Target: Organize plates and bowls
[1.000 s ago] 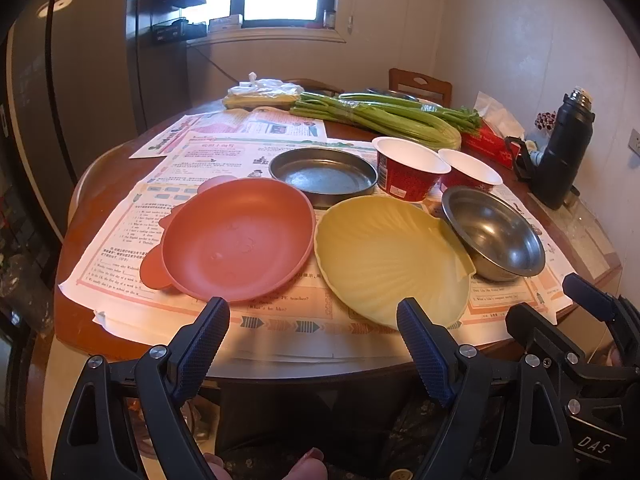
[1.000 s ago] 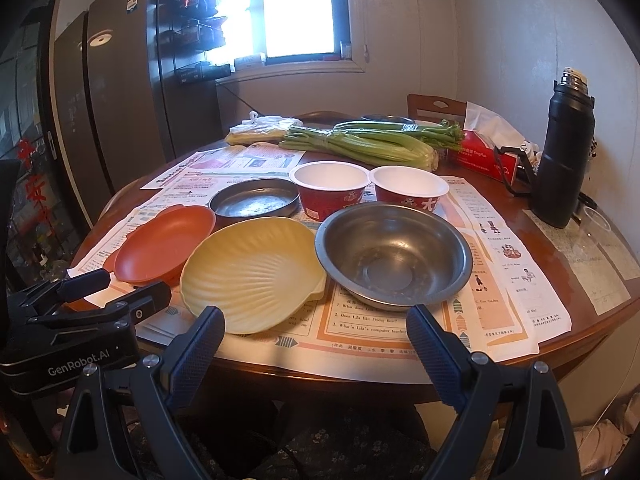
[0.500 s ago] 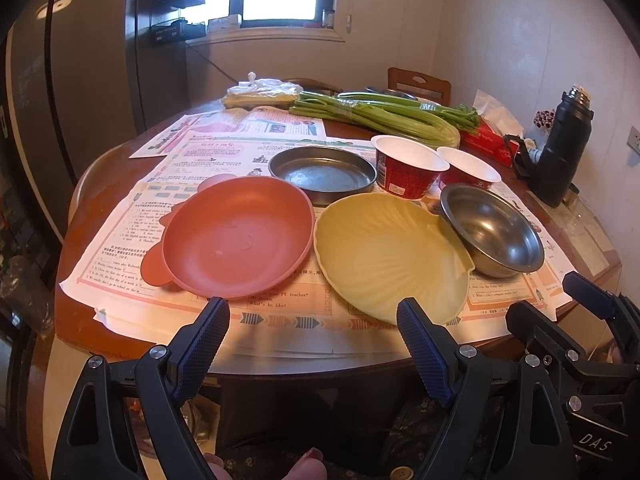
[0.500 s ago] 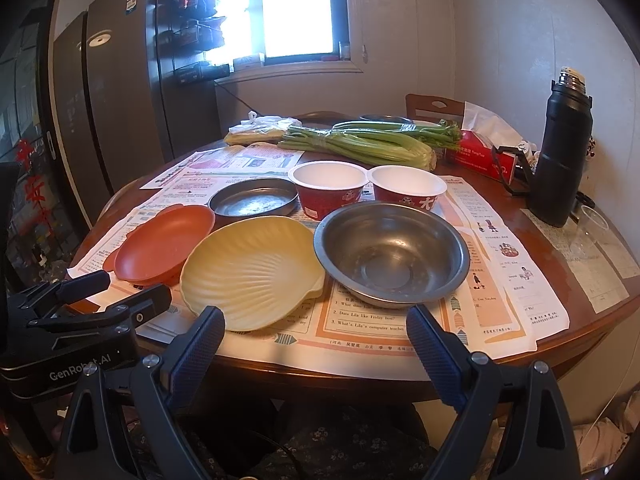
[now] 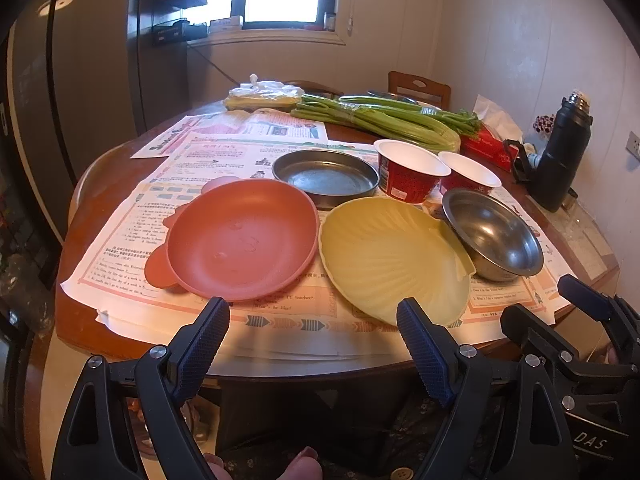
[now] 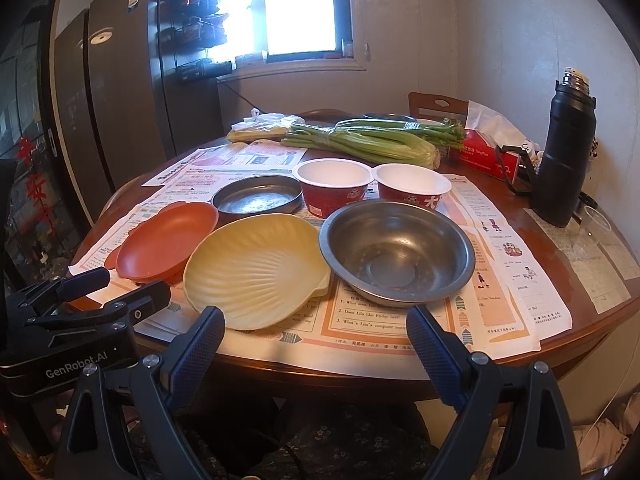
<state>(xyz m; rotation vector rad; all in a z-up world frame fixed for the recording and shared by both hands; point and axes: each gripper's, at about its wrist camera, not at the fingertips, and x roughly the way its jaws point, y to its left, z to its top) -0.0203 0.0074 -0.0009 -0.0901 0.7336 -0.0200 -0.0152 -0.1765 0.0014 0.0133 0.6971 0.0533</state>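
left tool (image 5: pixel 312 326): spread wide, holding nothing, hanging off the counter's near edge, facing the gap between the red plate and the yellow plate. Not touching either.
right tool (image 6: pixel 316 330): spread wide, holding nothing, off the near edge, lined up between the yellow plate and the steel bowl. Looks like a pre-grasp standoff for both; nothing is stacked so far.
counter (image 6: pixel 560 320): round wooden top, printed paper sheets (image 5: pixel 248 152) spread under the dishes, likely to keep the wood clean.
red plate (image 5: pixel 240 238): near-left, flat on the paper, nothing in it.
yellow plate (image 5: pixel 392 256): shell-shaped, near-centre, empty; its left rim just beside the red plate, right rim touching or slightly overlapping the steel bowl, can't tell which.
steel bowl (image 6: pixel 396 250): near-right, empty, maybe a few water spots.
steel pan (image 5: pixel 326 176): shallow and round, behind the two plates, empty.
paper bowls (image 6: pixel 372 188): two red ones with white insides, side by side, rims touching, behind the steel bowl, both empty.
far edge: celery bunch (image 6: pixel 360 140), a bagged item beside it, red tissue box (image 6: pixel 484 152).
right edge: black flask (image 6: pixel 564 152), upright, clear of the dishes.
likely sort: plates together, bowls nested.
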